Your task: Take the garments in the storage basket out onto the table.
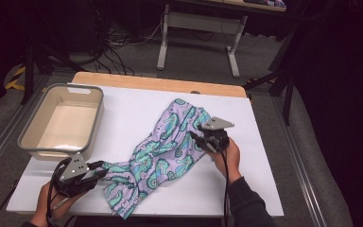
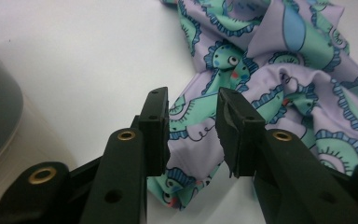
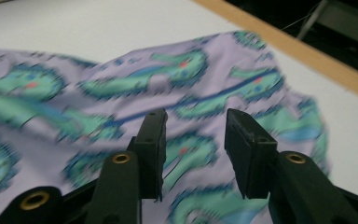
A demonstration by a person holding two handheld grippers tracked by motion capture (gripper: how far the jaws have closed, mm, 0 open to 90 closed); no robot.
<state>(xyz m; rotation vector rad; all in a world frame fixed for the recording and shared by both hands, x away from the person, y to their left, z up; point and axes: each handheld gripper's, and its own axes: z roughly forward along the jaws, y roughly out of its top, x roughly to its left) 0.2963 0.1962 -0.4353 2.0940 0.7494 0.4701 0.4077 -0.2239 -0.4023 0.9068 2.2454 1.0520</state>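
Observation:
A lilac cloth point(image 1: 165, 151) printed with teal seahorses lies rumpled and slantwise across the white table top point(image 1: 123, 109). My left gripper point(image 1: 105, 171) is at the cloth's lower left corner. In the left gripper view its jaws point(image 2: 192, 95) stand apart, with a fold of the cloth point(image 2: 270, 70) lying between and under them, unpinched. My right gripper point(image 1: 194, 135) hovers at the cloth's upper right part. In the right gripper view its jaws point(image 3: 195, 116) are also open, just above the blurred fabric point(image 3: 121, 88).
A grey-rimmed, cream-coloured bin point(image 1: 52, 153) stands at the table's left, close to my left gripper, and its rim point(image 2: 0, 107) shows in the left gripper view. The table's wooden far edge point(image 1: 160, 84) runs behind the cloth. Beyond it are cables and a desk frame point(image 1: 198, 23).

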